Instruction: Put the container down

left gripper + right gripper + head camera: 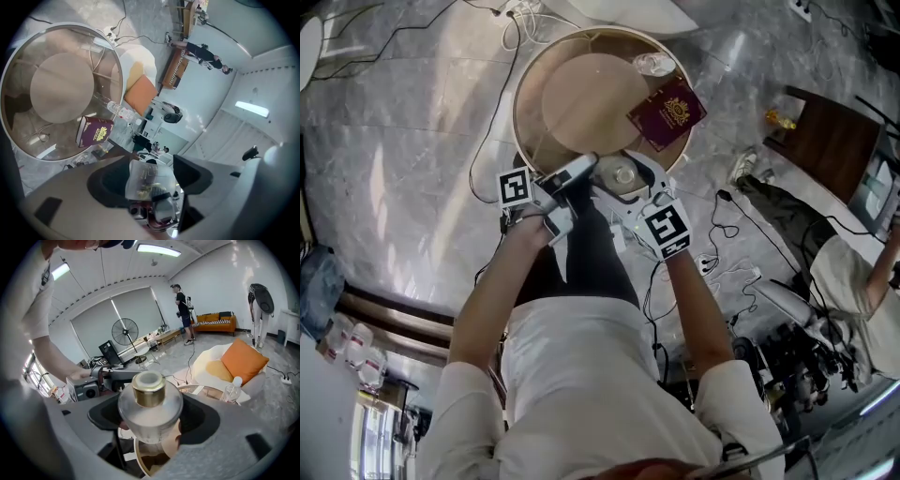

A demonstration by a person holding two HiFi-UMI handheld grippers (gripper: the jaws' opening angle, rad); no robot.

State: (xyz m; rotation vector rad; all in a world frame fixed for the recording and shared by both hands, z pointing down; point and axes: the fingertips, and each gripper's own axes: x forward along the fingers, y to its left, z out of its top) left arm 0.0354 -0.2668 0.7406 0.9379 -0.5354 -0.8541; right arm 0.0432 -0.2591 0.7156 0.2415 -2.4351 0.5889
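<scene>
A clear glass container (150, 411) with a gold neck and a white stopper sits between the jaws of my right gripper (152, 425), which is shut on it. In the head view the container (623, 175) hangs over the near rim of a round glass table (525, 89). My left gripper (574, 178) is just left of it, level with the right gripper (645, 187). In the left gripper view the left gripper (151, 187) is shut on a small clear plastic piece (147, 180); what this piece is stays unclear. The left gripper's body (93, 380) also shows in the right gripper view.
On the table (119, 70) lie a maroon passport (667, 112) (95, 132) and a plastic water bottle (656, 64) (232, 390). Cables trail over the marble floor. A white chair with an orange cushion (243, 359) stands beyond; a person (853, 272) sits at right.
</scene>
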